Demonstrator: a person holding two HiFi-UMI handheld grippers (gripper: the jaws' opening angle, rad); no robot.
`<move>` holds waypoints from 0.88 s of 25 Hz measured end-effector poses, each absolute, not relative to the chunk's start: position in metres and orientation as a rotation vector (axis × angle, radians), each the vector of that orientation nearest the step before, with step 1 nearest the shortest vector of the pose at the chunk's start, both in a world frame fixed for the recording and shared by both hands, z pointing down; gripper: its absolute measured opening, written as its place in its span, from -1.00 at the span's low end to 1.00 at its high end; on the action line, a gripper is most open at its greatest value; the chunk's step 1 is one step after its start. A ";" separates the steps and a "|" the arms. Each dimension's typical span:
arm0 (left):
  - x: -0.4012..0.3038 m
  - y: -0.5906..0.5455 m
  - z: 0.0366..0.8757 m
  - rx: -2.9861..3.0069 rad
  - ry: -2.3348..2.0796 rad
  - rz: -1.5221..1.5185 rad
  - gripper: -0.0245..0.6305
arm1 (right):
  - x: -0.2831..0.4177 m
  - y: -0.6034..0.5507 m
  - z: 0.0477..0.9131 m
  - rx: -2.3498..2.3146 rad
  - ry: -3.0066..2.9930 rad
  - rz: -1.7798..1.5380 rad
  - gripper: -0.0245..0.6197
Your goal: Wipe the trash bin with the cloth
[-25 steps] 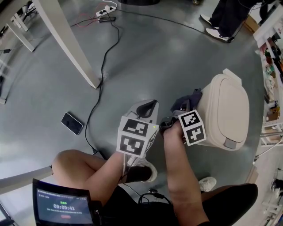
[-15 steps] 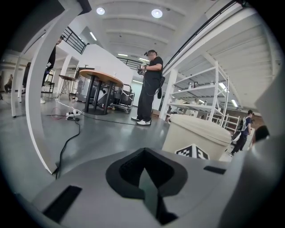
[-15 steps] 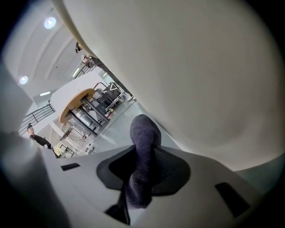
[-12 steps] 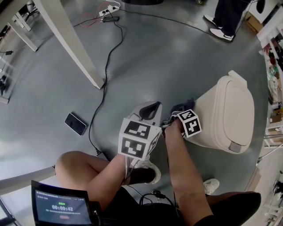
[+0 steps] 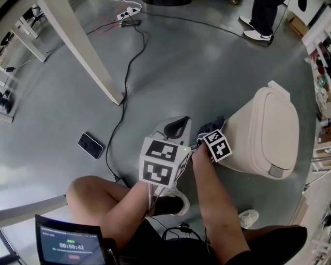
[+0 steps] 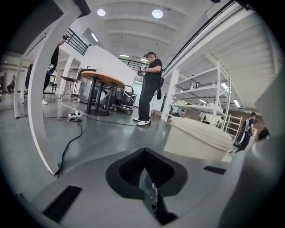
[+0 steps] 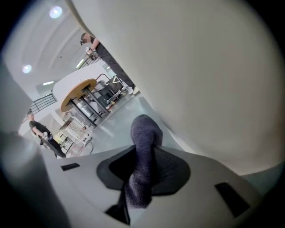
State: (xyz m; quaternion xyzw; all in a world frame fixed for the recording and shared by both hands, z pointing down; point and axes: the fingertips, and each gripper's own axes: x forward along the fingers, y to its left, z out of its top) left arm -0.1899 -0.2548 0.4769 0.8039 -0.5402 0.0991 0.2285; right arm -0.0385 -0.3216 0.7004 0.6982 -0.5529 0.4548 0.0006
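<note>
**Cloth held at the side wall of the trash bin**

The right gripper has its jaws closed on a dark blue-grey cloth. A rounded fold of the fabric stands up past the jaw tips, and the rest trails back between the pads. The fold sits right at the cream side wall of the trash bin, which fills the upper right of the right gripper view. Actual contact between the two cannot be confirmed.

In the head view the bin stands upright on the grey floor, toward the floor's right edge beside the shelving. Its lid is down. The cloth meets the bin on its left wall, the side nearest the person holding the grippers.

The left gripper has its jaws brought together with nothing between them. It is held just left of the right gripper, apart from the bin, above the person's white shoe.

Toward the floor's left side a dark phone lies flat. Near it a black cable runs from a power strip at the far edge, past the foot of a white table leg. A small screen showing a timer sits at the near left corner. The left gripper view shows a standing person in dark clothing beside a round table.
</note>
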 end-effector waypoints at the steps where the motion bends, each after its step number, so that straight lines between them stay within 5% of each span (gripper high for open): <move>1: -0.190 -0.254 0.473 2.220 -1.490 0.266 -0.93 | -0.045 -0.321 0.689 2.171 -1.793 1.423 -0.63; 7: -0.197 -0.254 0.442 2.251 -1.552 0.206 -0.93 | -0.091 -0.303 0.573 1.965 -2.246 1.402 -0.63; 14: -0.224 -0.247 0.362 2.224 -1.497 -0.157 -0.93 | -0.121 -0.232 0.425 1.711 -2.657 0.939 -0.64; 22: -0.161 -0.204 0.310 2.384 -1.577 -0.118 -0.93 | -0.060 -0.157 0.312 1.526 -2.770 0.309 -0.64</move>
